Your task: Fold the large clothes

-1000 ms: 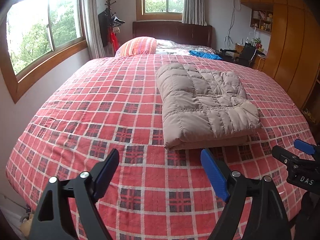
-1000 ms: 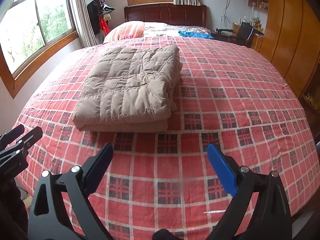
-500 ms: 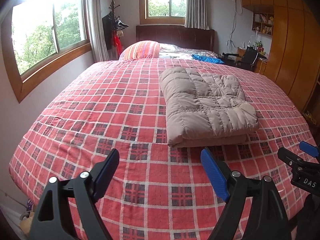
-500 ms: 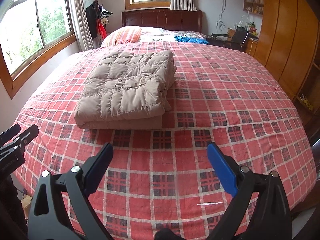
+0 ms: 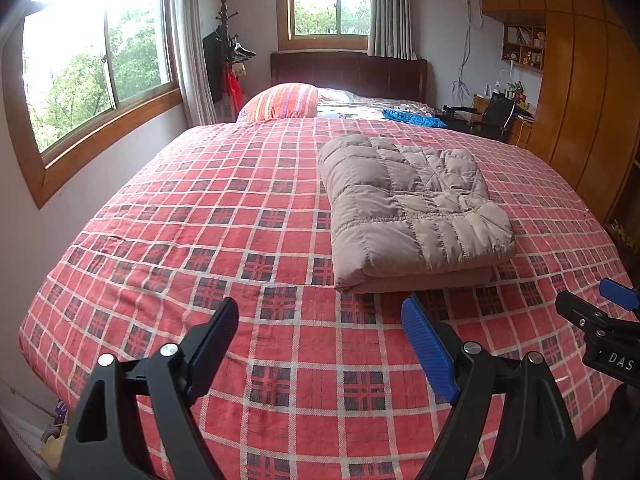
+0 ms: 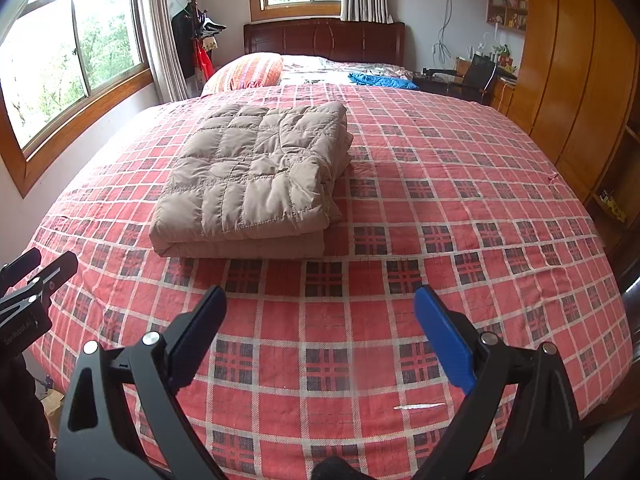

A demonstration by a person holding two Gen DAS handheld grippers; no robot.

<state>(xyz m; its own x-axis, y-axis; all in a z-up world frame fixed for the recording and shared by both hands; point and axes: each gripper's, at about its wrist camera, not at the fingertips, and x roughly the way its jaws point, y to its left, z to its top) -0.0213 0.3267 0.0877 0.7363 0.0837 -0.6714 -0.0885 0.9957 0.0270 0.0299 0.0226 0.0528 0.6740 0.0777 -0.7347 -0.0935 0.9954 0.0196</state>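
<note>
- Beige quilted down jacket (image 5: 412,204), folded into a thick rectangular stack, lying flat on the bed's red plaid cover (image 5: 224,216), around the middle of the bed and back from the near edge; in the right wrist view (image 6: 256,176) left of centre.
- Folded edge turned toward the near side, layers stacked neatly, nothing gripping the jacket.
- Left hand-held gripper (image 5: 320,344) hovering over the near edge of the bed, blue-padded fingers spread wide, empty, apart from the jacket.
- Right hand-held gripper (image 6: 320,332) likewise spread wide and empty, over the near part of the cover, to the right of the jacket.
- Striped orange pillow (image 5: 282,102) at the far end, left of a crumpled blue cloth (image 5: 414,118).
- Dark wooden headboard (image 6: 324,40) behind them, under a far window.
- Large wood-framed window (image 5: 100,76) on the left wall, coat stand (image 5: 228,52) in the far left corner.
- Orange-brown wooden wardrobe (image 6: 568,72) along the right side.
</note>
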